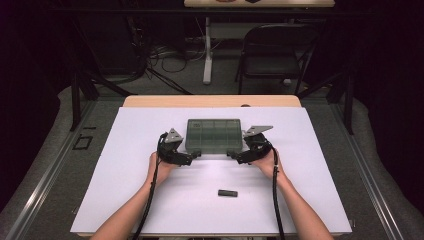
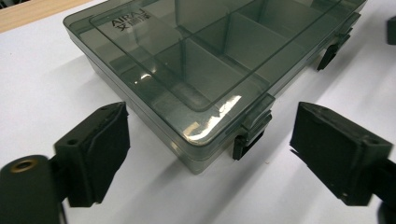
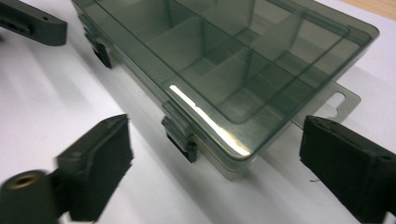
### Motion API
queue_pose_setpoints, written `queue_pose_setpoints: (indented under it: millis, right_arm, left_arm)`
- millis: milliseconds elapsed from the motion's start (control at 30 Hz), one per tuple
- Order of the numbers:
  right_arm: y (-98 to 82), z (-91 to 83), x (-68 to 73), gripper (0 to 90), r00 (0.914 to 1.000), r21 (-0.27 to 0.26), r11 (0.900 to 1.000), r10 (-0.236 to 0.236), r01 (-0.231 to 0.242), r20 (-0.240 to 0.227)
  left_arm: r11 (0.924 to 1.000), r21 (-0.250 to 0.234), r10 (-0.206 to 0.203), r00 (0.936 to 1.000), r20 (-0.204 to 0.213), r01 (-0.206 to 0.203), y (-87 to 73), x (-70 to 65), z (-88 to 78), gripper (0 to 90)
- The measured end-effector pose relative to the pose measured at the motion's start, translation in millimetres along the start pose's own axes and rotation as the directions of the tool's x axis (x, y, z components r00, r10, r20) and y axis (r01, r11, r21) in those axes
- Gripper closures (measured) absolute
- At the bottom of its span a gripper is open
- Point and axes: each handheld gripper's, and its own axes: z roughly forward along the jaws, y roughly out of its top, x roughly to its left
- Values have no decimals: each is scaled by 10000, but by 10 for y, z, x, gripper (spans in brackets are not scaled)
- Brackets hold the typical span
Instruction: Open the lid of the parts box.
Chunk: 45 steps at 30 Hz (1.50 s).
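Fingers [image 2: 100,154] of my left gripper [image 1: 191,156] and right gripper [image 1: 234,155] stood released, straddling the near corners of the shut compartment box [image 1: 214,134] mid-surface [image 1: 125,170]; both latches stayed fastened, opening not started. Small black piece [image 1: 227,193] lay nearer me.

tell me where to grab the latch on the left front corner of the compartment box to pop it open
Take the left latch by its dark lower tab, coming from the box's front edge, the person's side. On the compartment box it sticks out below the closed lid seam, so a finger can likely hook under it. The left gripper already straddles that corner, open.
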Motion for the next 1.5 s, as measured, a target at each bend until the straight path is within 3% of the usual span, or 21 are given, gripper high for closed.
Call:
queue_pose_setpoints:
  millis: [267,700,867,1500]
  right_arm:
    - [-15,23,9,216,9998,161,9999,-19,16,206]
    - [-35,44,42,309,9976,406,9991,-139,111,677]
    - [-41,44,41,321,9977,379,9992,-128,102,670]
    - [-45,19,33,349,9985,249,9997,18,-32,540]
  left_arm:
    - [9997,175,179,9998,-96,-178,0,-29,19,191]
    - [9996,253,-70,9997,-250,77,-18,-9,24,276]
    - [9995,221,-217,9997,-129,220,-26,6,22,278]
    - [9996,237,-126,9996,-234,131,-32,-8,19,288]
